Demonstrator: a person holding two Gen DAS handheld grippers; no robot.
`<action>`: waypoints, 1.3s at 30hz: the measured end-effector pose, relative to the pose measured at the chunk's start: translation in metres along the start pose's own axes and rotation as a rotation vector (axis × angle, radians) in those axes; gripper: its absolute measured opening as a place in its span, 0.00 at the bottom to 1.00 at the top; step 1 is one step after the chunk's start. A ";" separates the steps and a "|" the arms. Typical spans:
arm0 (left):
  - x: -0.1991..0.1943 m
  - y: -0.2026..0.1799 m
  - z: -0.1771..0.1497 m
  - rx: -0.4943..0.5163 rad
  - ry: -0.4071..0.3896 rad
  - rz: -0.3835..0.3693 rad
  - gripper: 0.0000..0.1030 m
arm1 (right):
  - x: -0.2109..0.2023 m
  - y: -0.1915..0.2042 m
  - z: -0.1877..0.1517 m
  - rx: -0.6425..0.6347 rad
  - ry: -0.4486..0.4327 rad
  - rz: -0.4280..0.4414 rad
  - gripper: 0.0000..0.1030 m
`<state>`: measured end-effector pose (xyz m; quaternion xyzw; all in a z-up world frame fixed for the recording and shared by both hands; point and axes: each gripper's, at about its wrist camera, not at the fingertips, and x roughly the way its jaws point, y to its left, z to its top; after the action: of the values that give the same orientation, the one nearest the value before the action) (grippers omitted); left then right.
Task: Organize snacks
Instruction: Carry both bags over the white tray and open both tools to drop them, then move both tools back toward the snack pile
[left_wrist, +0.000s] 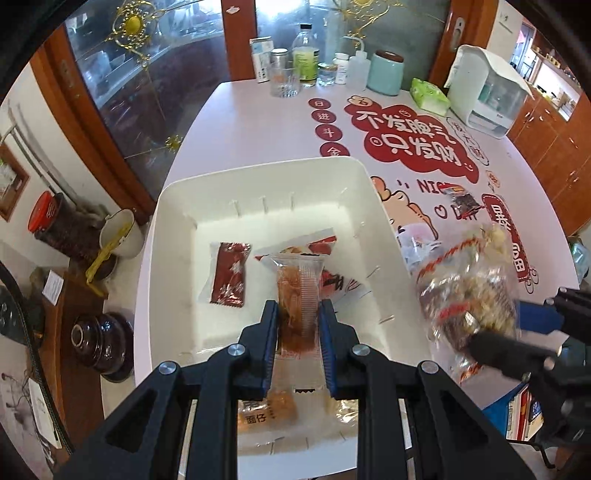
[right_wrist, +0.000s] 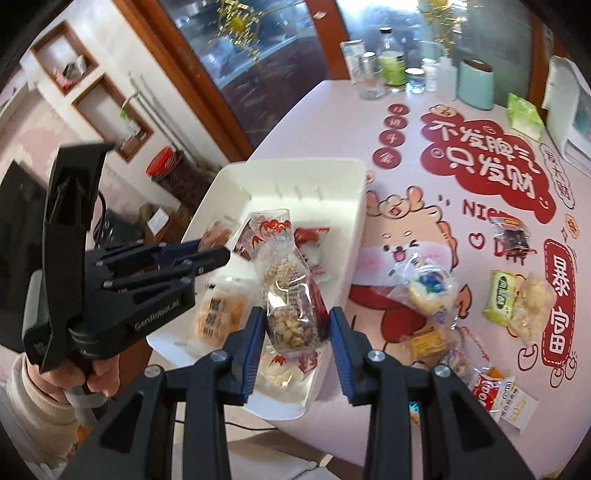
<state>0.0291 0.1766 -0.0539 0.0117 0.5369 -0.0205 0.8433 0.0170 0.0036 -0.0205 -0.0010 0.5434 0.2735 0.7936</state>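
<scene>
A white tray (left_wrist: 173, 229) sits at the table's near left and holds several snack packets, among them a dark red one (left_wrist: 228, 274). My left gripper (left_wrist: 298, 312) is shut on a clear orange snack packet (left_wrist: 297, 295) held over the tray; it also shows in the right wrist view (right_wrist: 218, 254). My right gripper (right_wrist: 297, 317) is shut on a clear nut-crisp packet (right_wrist: 291, 295) above the tray's (right_wrist: 332, 173) right side; the packet also shows in the left wrist view (left_wrist: 469, 288).
Loose snacks lie on the printed tablecloth right of the tray: a dark packet (right_wrist: 511, 236), a blue-white one (right_wrist: 430, 291), a green one (right_wrist: 498, 297), a red-white one (right_wrist: 495, 391). Bottles, a teal jar (left_wrist: 384, 72) and a white dispenser (left_wrist: 487, 88) stand at the far edge.
</scene>
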 end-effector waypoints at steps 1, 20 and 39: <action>0.000 0.001 -0.001 -0.002 0.000 0.005 0.19 | 0.002 0.002 -0.001 -0.005 0.006 0.002 0.35; 0.002 0.005 -0.008 -0.059 0.008 0.103 0.76 | 0.003 0.026 -0.018 -0.085 0.030 -0.005 0.52; 0.006 -0.043 0.004 0.028 -0.013 0.020 0.77 | -0.024 -0.006 -0.033 0.022 -0.054 -0.053 0.52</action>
<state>0.0331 0.1331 -0.0573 0.0287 0.5308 -0.0197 0.8468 -0.0153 -0.0224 -0.0149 0.0007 0.5246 0.2461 0.8150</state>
